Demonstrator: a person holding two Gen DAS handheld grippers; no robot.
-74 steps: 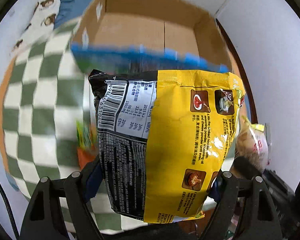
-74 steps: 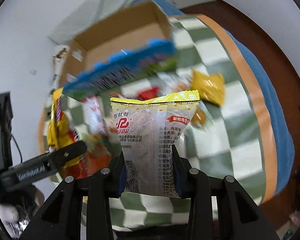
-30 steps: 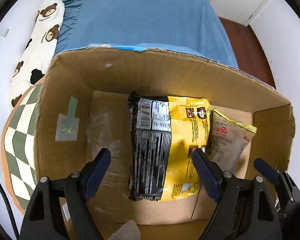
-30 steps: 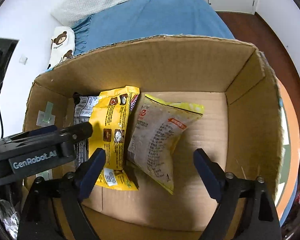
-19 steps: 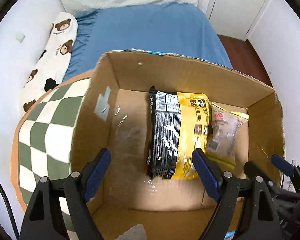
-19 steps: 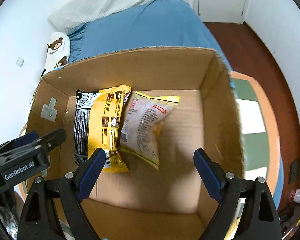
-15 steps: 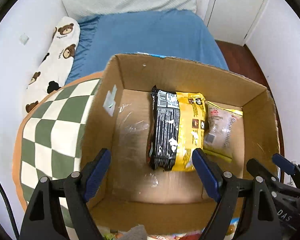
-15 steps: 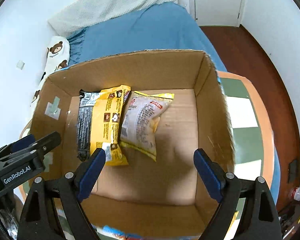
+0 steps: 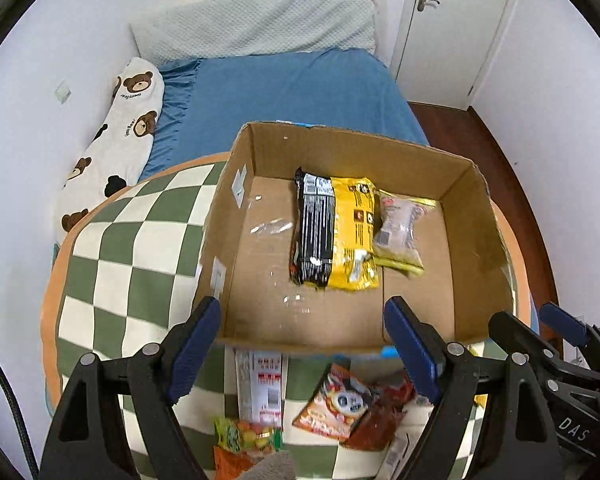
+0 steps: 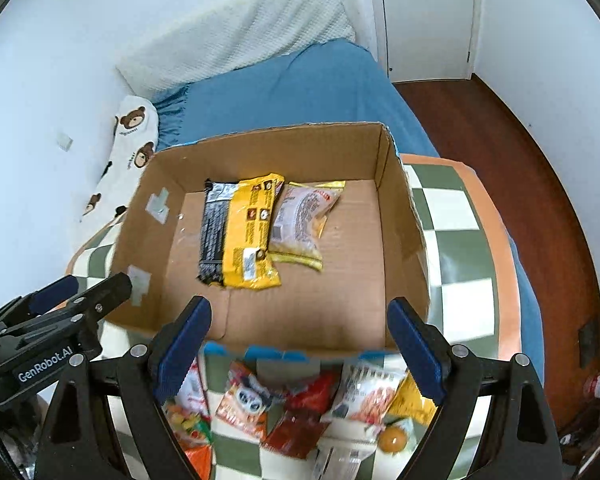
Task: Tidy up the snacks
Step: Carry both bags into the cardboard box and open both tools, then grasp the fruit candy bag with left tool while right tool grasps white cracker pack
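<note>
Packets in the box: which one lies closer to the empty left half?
The black-and-yellow noodle packet; its black edge faces the bare cardboard floor. The smaller pale packet with yellow ends lies on its other side, toward the right wall.

White walls [image 9: 40, 60] close in a small bedroom. A bed with a blue sheet [image 9: 292, 92] runs along the left wall, a pale textured pillow [image 9: 256, 24] at its head and a long bear-print bolster [image 9: 116, 132] on the wall side. A green-and-cream checked blanket [image 9: 140, 248] with an orange border covers the near end. A white door [image 10: 424, 16] stands beyond, above dark reddish wood floor [image 10: 540, 184].
</note>
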